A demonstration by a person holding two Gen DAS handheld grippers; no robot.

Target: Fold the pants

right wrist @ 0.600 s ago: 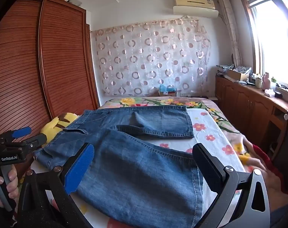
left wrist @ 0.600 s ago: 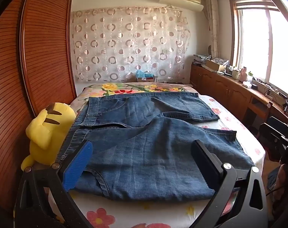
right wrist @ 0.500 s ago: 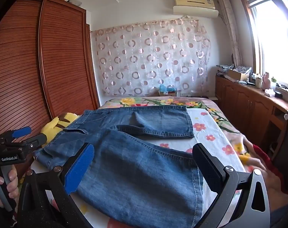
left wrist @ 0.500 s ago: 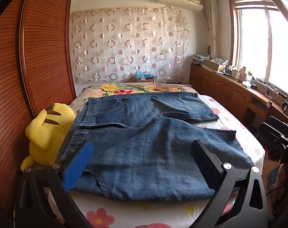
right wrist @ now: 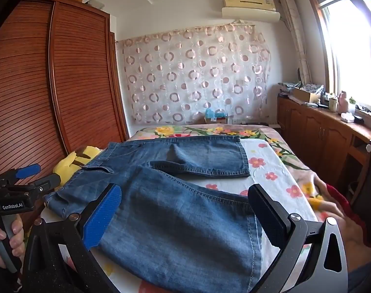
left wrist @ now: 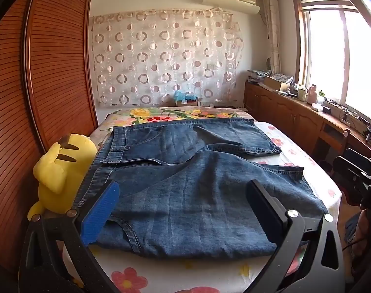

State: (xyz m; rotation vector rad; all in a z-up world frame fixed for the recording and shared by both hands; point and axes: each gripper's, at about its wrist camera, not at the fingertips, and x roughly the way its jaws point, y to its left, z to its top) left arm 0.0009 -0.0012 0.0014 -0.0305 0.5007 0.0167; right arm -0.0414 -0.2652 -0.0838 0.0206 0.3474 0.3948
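Note:
Blue denim pants lie flat on a floral bed sheet, waistband at the left, two short legs pointing right. They also show in the right wrist view. My left gripper is open and empty, held above the near edge of the pants. My right gripper is open and empty, above the near leg's hem end. The left gripper shows at the left of the right wrist view, held in a hand.
A yellow plush toy sits at the bed's left edge against a wooden wardrobe. A wooden cabinet with clutter runs along the right under the window. A red cloth lies at the bed's right edge.

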